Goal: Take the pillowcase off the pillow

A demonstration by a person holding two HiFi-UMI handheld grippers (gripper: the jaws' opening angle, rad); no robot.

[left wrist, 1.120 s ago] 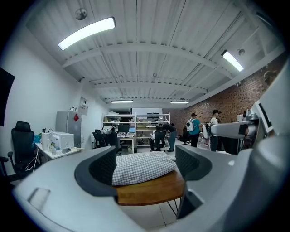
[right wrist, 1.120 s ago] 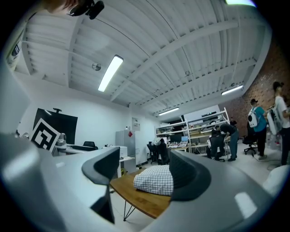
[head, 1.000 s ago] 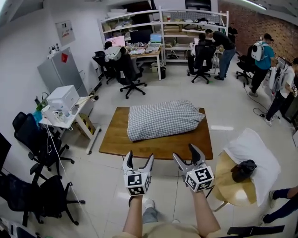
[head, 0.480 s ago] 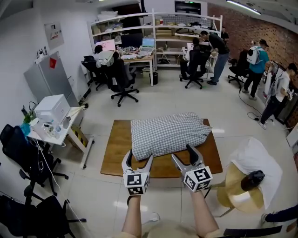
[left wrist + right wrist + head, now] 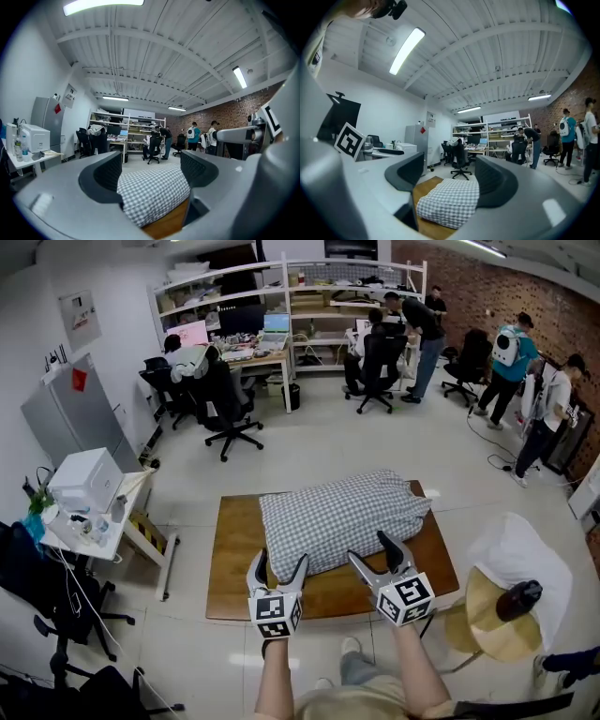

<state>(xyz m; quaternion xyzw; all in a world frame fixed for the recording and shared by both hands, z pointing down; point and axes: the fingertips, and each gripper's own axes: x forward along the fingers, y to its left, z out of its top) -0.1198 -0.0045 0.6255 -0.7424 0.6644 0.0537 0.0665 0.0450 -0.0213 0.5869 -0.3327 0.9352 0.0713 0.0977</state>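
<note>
A pillow in a grey-and-white checked pillowcase (image 5: 342,517) lies across a low wooden table (image 5: 234,554). Its near edge faces me. My left gripper (image 5: 278,564) hovers just before the pillow's near left part, jaws open and empty. My right gripper (image 5: 377,552) hangs at the pillow's near right edge, also open with nothing between its fingers. In the left gripper view the checked pillowcase (image 5: 152,192) shows close between the jaws, untouched. In the right gripper view the pillow (image 5: 450,200) lies a little further off on the table (image 5: 427,185).
A round stool with a white cloth and a dark object (image 5: 506,601) stands to my right. A small white desk with a printer (image 5: 84,493) is at left, with black office chairs (image 5: 56,610) near it. Several people work at desks and shelves (image 5: 281,324) at the back.
I have come closer to the table. Both grippers have moved forward, from short of the table edge to the pillow's near edge. Their jaws stay open.
</note>
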